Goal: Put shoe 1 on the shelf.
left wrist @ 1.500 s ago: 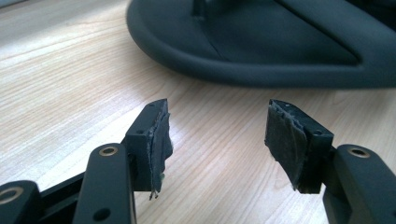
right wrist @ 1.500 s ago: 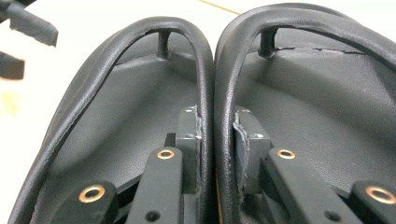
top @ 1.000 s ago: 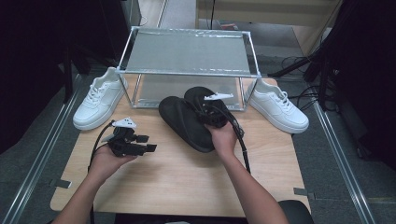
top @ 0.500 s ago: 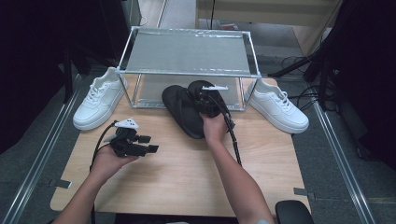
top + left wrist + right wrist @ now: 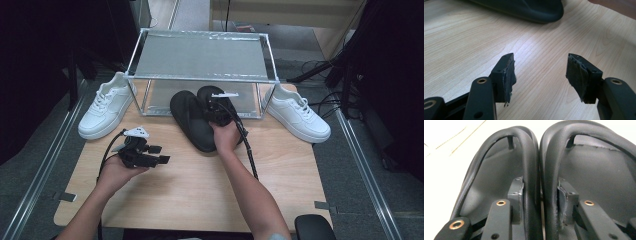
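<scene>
Resting low over the near-left part of the wooden table (image 5: 280, 175), the left gripper (image 5: 159, 156) idles with its jaws spread and nothing but bare wood between them, apparently kept aside so the other hand has room to work. Further in, at the table's middle, the right gripper (image 5: 216, 111) reaches into a pair of black flip-flops (image 5: 192, 122) lying side by side, toes pointing far toward the rack. In the right gripper view, each of its jaws sits inside a different sandal, the two inner straps (image 5: 537, 165) bunched together between the pads; the jaws have just been opening, so the pinch on those straps looks loosened rather than firm, probably because the pair now rests on the table in front of the clear shelf rack (image 5: 200, 77). Pinching both straps at once looks like a way to shift the pair as one. Far left and far right of the rack, a white sneaker (image 5: 105, 110) and its partner (image 5: 300, 115) flank it.
</scene>
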